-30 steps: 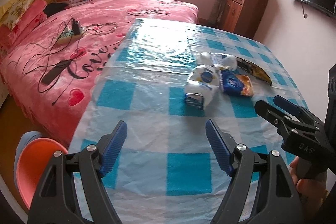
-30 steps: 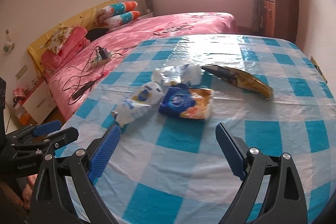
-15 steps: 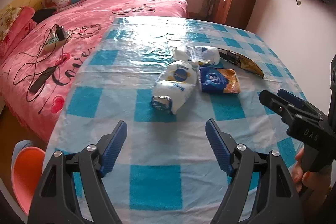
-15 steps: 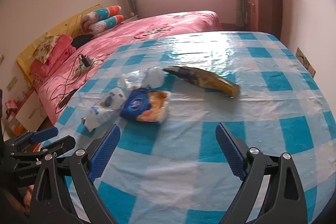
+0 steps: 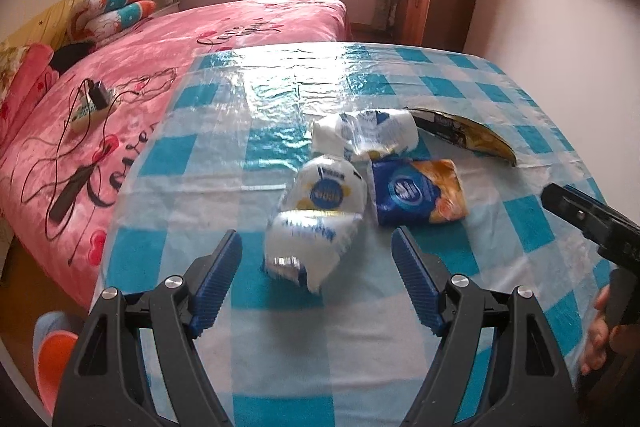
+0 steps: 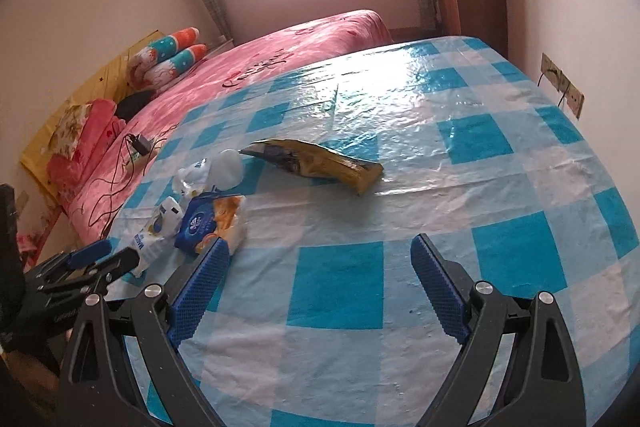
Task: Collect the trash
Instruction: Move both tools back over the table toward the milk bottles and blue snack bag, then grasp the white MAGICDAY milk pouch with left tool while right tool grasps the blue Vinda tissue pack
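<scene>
Both grippers spread, nothing between the pads. Left gripper (image 5: 316, 267) sits low-centre of its frame, just short of the white wrapper (image 5: 316, 223). Right gripper (image 6: 320, 283) is over bare tablecloth (image 6: 480, 147), trash pile off to its left.

Risks: glossy cloth – wrapper could slide away from one pad; blue-orange packet (image 5: 416, 191) lies just beside it, easy to snag both.

White wrapper's long axis runs lower left to upper right. Yellow bag (image 6: 320, 163) lies upper left to lower right.
</scene>
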